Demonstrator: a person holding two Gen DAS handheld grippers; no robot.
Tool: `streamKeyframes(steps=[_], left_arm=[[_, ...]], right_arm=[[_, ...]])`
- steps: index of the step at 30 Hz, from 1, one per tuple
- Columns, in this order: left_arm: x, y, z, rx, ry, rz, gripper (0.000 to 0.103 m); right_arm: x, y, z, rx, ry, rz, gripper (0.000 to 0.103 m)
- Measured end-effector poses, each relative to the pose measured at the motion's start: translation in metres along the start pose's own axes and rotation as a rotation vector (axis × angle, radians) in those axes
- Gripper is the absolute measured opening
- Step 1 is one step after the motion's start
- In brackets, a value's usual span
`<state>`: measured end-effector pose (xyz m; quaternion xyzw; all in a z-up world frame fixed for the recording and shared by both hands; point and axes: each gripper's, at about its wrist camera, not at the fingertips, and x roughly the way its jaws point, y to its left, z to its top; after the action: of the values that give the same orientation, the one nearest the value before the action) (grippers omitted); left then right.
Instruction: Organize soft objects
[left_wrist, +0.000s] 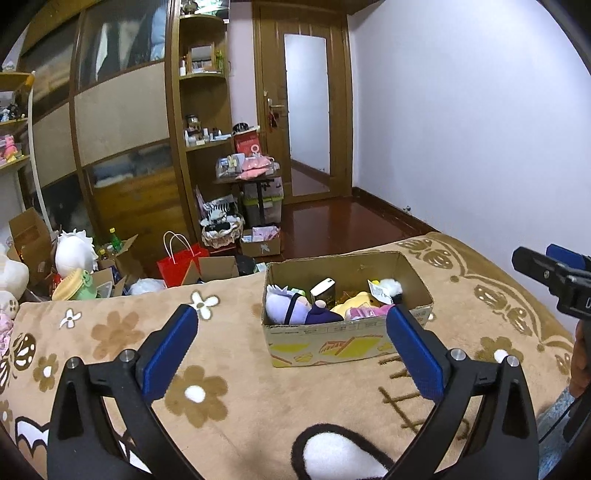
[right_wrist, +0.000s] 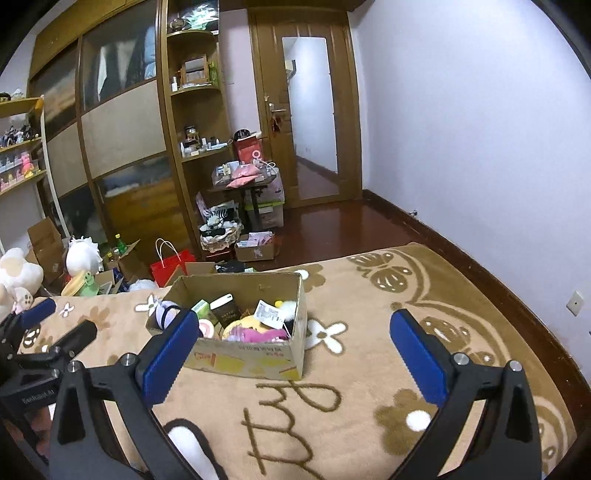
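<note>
Both grippers (left_wrist: 291, 321) (right_wrist: 295, 326) wide, empty; plushies in cardboard box (left_wrist: 332, 343).

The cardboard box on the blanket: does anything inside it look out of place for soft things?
Yes. The cardboard box holds plush toys, but a dark rigid-looking carton stands tilted among them. It looks hard, not soft. Nothing seems spilled, and both grippers are open and empty.

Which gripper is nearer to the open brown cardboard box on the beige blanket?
Left, slightly. The left gripper faces the open brown cardboard box directly; the right gripper sits to the box's right, both open and apart from it.
</note>
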<state>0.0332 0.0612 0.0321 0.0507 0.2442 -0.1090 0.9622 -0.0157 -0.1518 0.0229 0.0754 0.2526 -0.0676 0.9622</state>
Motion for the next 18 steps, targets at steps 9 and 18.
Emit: streamKeyframes(steps=[9, 18], left_arm=[[-0.014, 0.007, -0.016, -0.021, -0.045, 0.018, 0.101], [-0.008, -0.002, -0.03, 0.009, -0.054, 0.021, 0.101]], right_arm=[[-0.014, 0.007, -0.024, -0.028, -0.017, -0.021, 0.103], [-0.004, 0.002, -0.04, -0.025, -0.029, -0.048, 0.103]])
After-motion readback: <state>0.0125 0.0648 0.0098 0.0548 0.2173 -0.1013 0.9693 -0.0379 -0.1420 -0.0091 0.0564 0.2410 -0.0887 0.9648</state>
